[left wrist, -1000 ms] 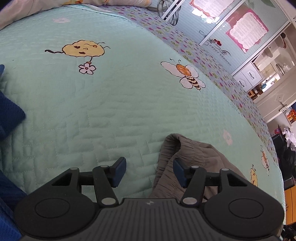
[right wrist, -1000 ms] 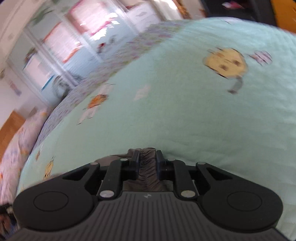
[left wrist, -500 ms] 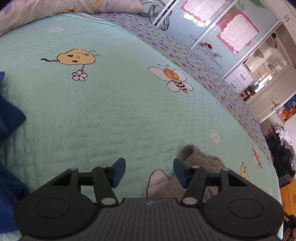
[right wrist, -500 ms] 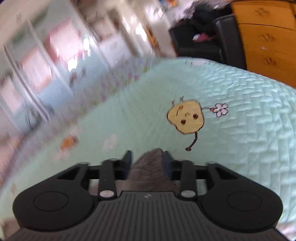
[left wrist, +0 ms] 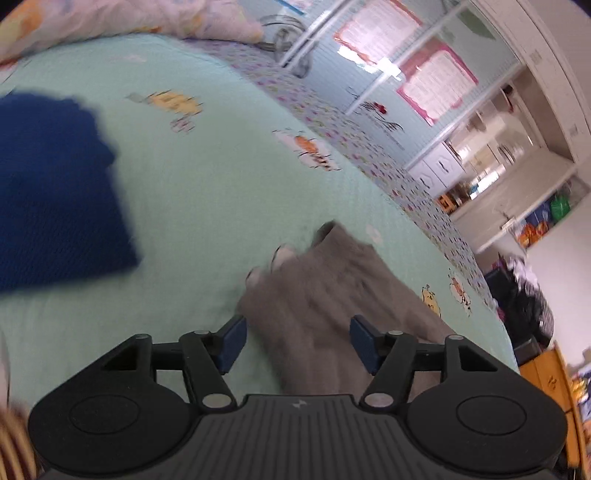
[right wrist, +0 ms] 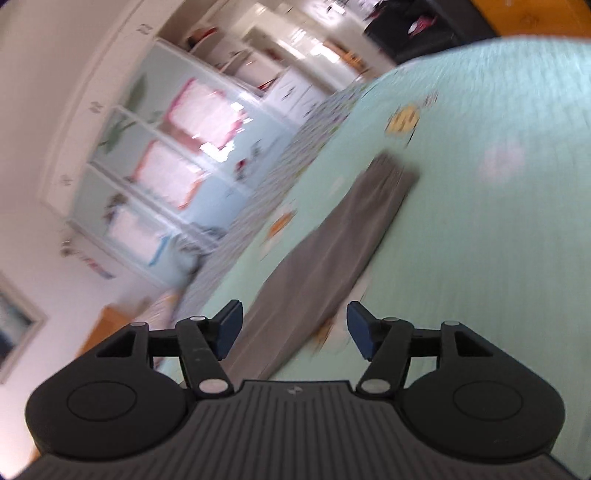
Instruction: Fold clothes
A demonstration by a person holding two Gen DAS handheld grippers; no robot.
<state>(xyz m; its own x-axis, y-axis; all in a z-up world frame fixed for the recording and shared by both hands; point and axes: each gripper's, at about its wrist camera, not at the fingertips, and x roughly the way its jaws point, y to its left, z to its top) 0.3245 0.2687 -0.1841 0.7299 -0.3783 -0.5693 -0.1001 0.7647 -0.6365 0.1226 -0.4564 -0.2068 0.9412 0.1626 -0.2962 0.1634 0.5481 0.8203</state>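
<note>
A grey-brown garment [left wrist: 325,295] lies folded into a long strip on the mint-green quilt [left wrist: 207,192]. In the right wrist view the same garment [right wrist: 332,236] stretches away from the camera. My left gripper [left wrist: 297,341] hovers over its near end, jaws opening, pads clear of the cloth. My right gripper [right wrist: 293,328] is drawn back from the garment's near end, jaws opening, nothing pressed between them. A dark blue garment [left wrist: 55,192] lies on the quilt to the left.
Pillows [left wrist: 122,18] lie at the head of the bed. A wardrobe with pink posters [right wrist: 192,122] stands behind the bed. An orange wooden dresser [left wrist: 546,373] and a dark chair piled with clothes [left wrist: 524,310] stand beside the bed's far side.
My right gripper has let go of the grey garment's waistband and pulled back, leaving it laid out long. My left gripper has drawn back and swung, bringing the blue garment into view.
</note>
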